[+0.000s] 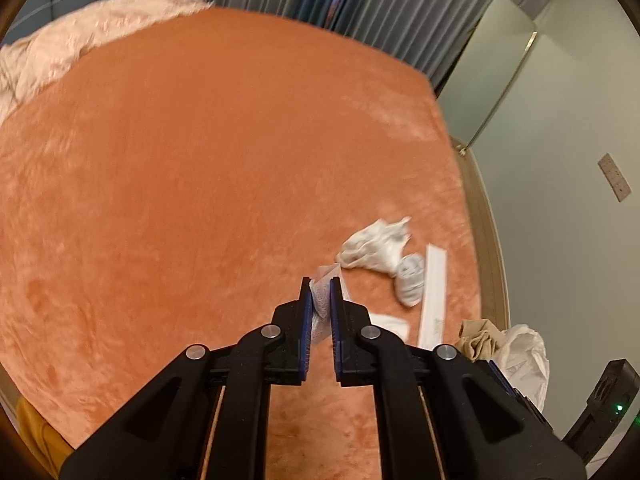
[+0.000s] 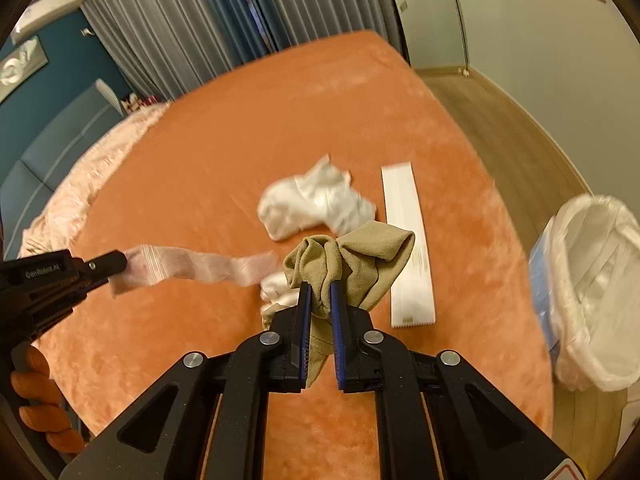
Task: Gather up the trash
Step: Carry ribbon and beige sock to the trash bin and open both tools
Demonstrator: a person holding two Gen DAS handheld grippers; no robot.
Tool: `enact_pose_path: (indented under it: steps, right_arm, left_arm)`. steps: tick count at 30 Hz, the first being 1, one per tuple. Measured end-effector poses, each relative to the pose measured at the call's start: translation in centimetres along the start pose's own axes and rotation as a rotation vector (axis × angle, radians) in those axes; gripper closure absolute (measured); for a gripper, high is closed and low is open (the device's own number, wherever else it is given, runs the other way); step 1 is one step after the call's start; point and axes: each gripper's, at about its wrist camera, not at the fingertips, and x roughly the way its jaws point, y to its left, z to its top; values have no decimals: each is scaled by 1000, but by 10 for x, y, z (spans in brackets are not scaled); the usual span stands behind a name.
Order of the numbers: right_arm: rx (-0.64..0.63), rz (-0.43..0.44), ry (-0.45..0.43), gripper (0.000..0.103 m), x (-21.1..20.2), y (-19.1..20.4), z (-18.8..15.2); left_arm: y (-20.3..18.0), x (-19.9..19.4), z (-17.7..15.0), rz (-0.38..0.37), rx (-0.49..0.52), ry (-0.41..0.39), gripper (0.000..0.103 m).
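My left gripper [image 1: 320, 282] is shut on a clear zip bag [image 1: 320, 300] and holds it above the orange bed; in the right wrist view the left gripper [image 2: 120, 262] holds the bag [image 2: 200, 266] stretched out sideways. My right gripper [image 2: 319, 286] is shut on a tan cloth [image 2: 352, 260], lifted off the bed; the cloth also shows in the left wrist view [image 1: 480, 338]. A crumpled white cloth [image 2: 316, 200] [image 1: 376, 248], a long white paper wrapper [image 2: 408, 244] [image 1: 434, 292] and a small white wad [image 2: 276, 288] lie on the bed.
A bin lined with a white bag [image 2: 596, 280] [image 1: 524, 360] stands off the bed's right edge on the wooden floor [image 2: 520, 132]. A pink blanket [image 1: 60, 60] lies at the bed's far left. Grey curtains [image 2: 180, 28] hang behind.
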Motion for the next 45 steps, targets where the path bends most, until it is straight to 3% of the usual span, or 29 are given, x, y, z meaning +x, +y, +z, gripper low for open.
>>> enact_pose_path:
  steps: [11, 20, 31, 37, 45]
  right_arm:
    - [-2, 26, -165, 94, -91, -18, 28]
    - [30, -19, -273, 94, -148, -69, 36]
    - [135, -116, -332, 94, -189, -152, 31]
    - [182, -177, -322, 94, -194, -192, 22]
    - [258, -235, -300, 94, -185, -244, 12]
  left_arm:
    - [-96, -95, 8, -122, 161, -164, 95]
    - [-184, -123, -13, -222, 290, -194, 95]
    - [-278, -119, -50, -335, 432, -152, 95]
    - [-332, -99, -75, -393, 478, -89, 95]
    - [-376, -69, -97, -431, 532, -26, 95]
